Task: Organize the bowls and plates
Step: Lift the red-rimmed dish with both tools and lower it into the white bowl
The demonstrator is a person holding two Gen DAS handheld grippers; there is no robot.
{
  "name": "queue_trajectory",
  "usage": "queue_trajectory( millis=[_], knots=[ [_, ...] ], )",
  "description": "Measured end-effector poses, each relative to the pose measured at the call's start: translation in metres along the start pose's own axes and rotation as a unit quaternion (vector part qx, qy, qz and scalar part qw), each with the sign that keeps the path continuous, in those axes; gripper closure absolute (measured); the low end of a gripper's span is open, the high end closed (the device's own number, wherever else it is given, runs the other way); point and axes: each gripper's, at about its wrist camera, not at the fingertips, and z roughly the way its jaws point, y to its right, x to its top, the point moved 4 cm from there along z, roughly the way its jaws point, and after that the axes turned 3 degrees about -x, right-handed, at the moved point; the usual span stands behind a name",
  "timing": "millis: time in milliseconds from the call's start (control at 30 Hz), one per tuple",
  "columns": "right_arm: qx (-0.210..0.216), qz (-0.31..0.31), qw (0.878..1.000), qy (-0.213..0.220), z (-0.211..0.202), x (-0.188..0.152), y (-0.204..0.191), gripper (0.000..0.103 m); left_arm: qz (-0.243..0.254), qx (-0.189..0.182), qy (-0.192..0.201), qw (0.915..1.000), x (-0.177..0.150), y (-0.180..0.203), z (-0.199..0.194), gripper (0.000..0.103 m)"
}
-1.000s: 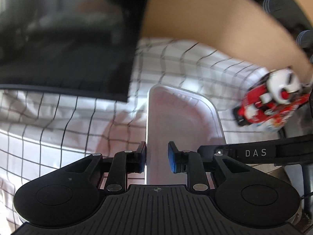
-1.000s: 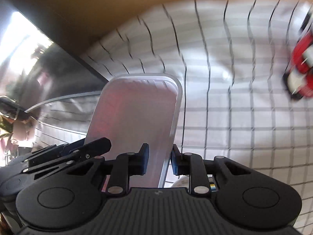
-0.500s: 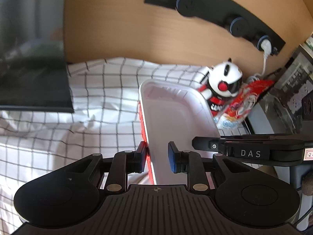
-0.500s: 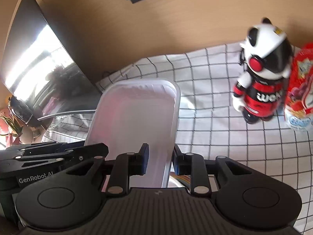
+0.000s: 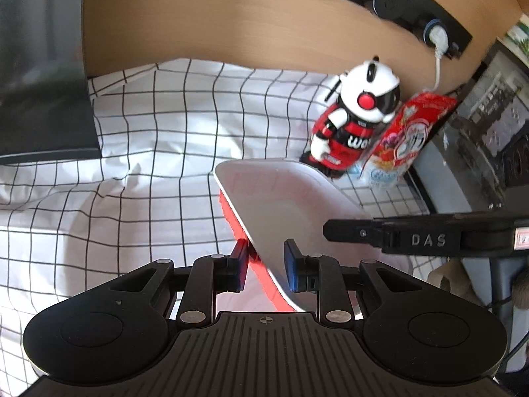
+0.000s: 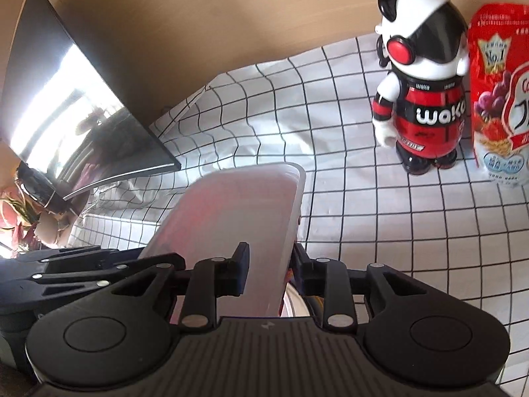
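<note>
A white rectangular tray (image 5: pixel 291 198) with a red underside hangs tilted above the checked cloth (image 5: pixel 148 165), held between both grippers. My left gripper (image 5: pixel 266 264) is shut on its left long rim. In the right wrist view the tray (image 6: pixel 238 208) runs forward from my right gripper (image 6: pixel 269 261), whose pads sit on the right long rim; its jaws are opening, with the rim still between them. Each gripper shows in the other's view: the right one (image 5: pixel 396 235) and the left one (image 6: pixel 82 264). A round white rim (image 6: pixel 296 304) peeks out under the tray.
A panda figure (image 6: pixel 420 82) in red and black stands on the cloth ahead at the right, with a red snack bag (image 6: pixel 499 92) beside it. A dark monitor (image 6: pixel 66 99) stands at the left. A wooden wall with a socket strip (image 5: pixel 413 10) is behind, and a black appliance (image 5: pixel 479 139) at the far right.
Both grippers have carried the tray to the right, away from the monitor. The panda figure and snack bag have come closer and sharper. The tray now tilts more.
</note>
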Motion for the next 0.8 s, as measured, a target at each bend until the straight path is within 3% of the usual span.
queue_trajectory(
  millis=[333, 567, 800],
  knots=[
    [0.031, -0.001, 0.999, -0.029, 0.012, -0.019, -0.001, 0.065, 0.028, 0.024, -0.038, 0.9986, -0.033, -0.01, 0.016, 0.081],
    [0.013, -0.013, 1.0, 0.01, 0.012, -0.004, -0.011, 0.062, 0.043, 0.03, -0.055, 0.9971, -0.047, -0.012, 0.022, 0.084],
    [0.026, -0.006, 1.0, 0.013, 0.015, 0.0, -0.015, 0.061, 0.023, 0.025, -0.047, 0.9983, -0.045, -0.02, 0.017, 0.084]
  ],
)
